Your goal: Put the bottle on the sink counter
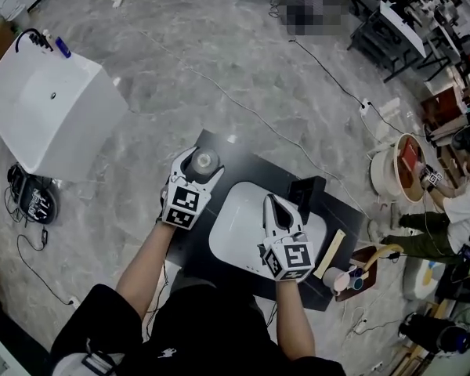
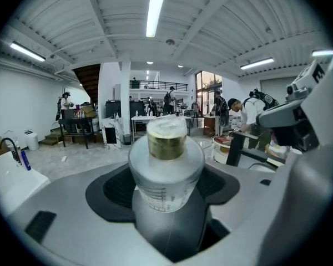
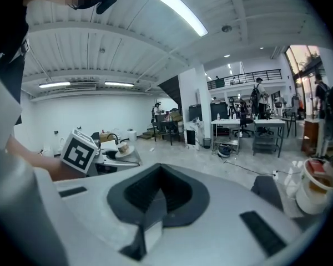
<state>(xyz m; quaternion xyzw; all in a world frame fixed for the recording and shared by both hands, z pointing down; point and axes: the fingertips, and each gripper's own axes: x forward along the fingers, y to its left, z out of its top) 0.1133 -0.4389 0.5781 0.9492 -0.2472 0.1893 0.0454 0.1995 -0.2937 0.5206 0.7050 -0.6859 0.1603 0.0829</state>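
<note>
- Between the left gripper's jaws stands the bottle, upright with its gold cap uppermost. The pads pinch its frosted body from both sides.
- Under that gripper lies the dark counter, at its far left corner. Whether the bottle's base touches it cannot be told.
- Judging by this, the step in hand is the setting-down: the bottle is held over its spot and not yet let go.
- The next move calls for lowering until the base sits flat. The jaws should then spread and draw straight back, so the tall bottle is not tipped.
- Behind the gripper, the left forearm reaches forward and slightly inward, pointing the gripper away from the body.
- To its right, the right gripper hovers over the white basin. Its jaws are pressed together on nothing, and its forearm runs straight ahead.
</note>
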